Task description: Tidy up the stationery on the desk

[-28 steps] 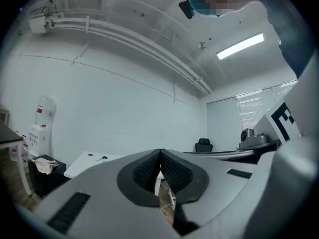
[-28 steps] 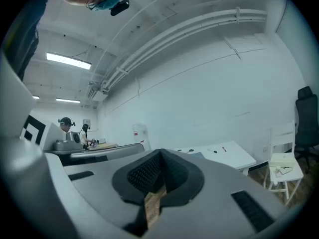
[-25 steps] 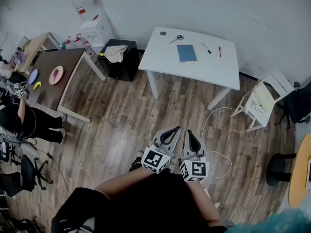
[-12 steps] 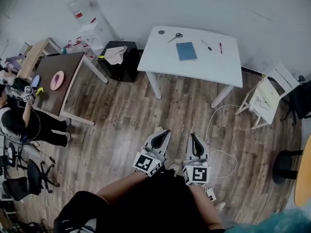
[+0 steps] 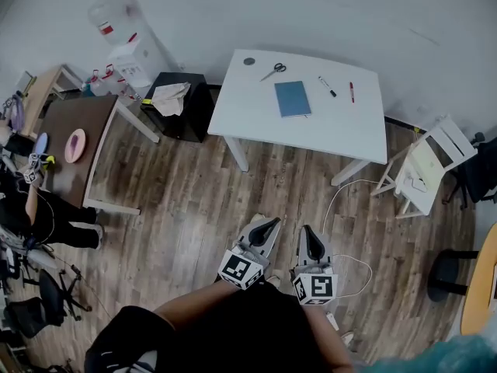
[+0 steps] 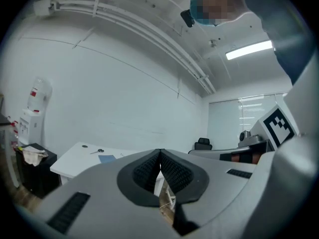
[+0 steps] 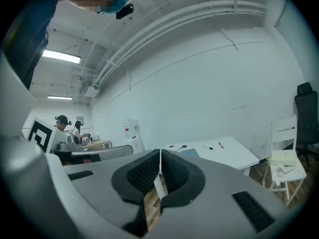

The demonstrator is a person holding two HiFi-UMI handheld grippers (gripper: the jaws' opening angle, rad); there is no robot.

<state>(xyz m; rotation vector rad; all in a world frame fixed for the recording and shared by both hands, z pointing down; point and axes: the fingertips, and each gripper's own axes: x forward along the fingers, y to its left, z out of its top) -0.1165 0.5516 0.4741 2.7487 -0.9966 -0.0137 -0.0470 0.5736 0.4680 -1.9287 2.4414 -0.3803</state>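
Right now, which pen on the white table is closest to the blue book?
The black pen. In the head view it lies just right of the blue book, while the red pen lies farther out, beyond it.

a black top (image 5: 256, 329) is worn, and the lower arms are left bare. a small black camera (image 7: 124, 10) is worn on the head, and a teal patch (image 7: 113, 3) is seen next to it. the left gripper (image 5: 272, 222) and the right gripper (image 5: 307, 231) are made of smooth, rounded grey shells. black pads (image 6: 145, 171) with tiny ridges are set inside the jaws. dark slots (image 6: 70, 212) are cut into the shells. a white cube (image 5: 241, 269) with black square markers is fixed on the left gripper, and a second cube (image 5: 314, 287) like it on the right gripper.
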